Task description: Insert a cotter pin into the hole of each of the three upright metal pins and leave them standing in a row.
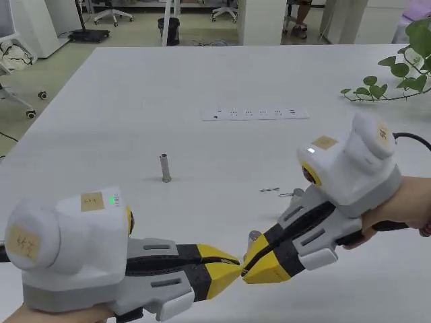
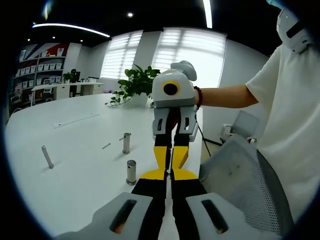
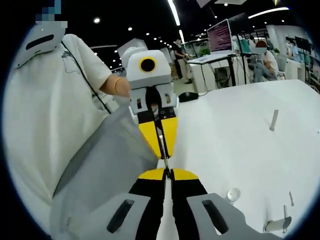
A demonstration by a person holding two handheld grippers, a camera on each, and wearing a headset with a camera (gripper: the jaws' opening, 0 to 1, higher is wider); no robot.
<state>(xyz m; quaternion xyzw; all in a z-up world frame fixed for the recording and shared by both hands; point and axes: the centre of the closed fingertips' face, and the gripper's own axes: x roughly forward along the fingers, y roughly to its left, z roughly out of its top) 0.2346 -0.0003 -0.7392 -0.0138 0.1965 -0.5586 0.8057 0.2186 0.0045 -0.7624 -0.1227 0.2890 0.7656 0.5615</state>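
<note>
Yellow-tipped fingers [image 1: 214, 258] of the left gripper [image 1: 234, 268] are pressed together, and so are those of the right gripper [image 1: 248, 270]. The two pairs meet tip to tip just above the tabletop. In the right gripper view a thin dark sliver bridges the tips, too small to identify.

Both grippers hang over the near edge of a broad white workbench [image 1: 202, 81]. A green leafy plant [image 1: 404, 67] trails onto its far right side, and a flat white power strip [image 1: 256, 114] lies across the middle.

One short grey metal pin [image 1: 165, 168] stands upright left of centre, well apart from the grippers. A second metal pin [image 1: 254, 237] stands just behind the right gripper's fingers, partly hidden. A third metal pin [image 1: 297, 193] sits beside that gripper's body, also partly hidden. Thin silver cotter pins [image 1: 269, 190] lie flat on the bench just left of the third pin.
</note>
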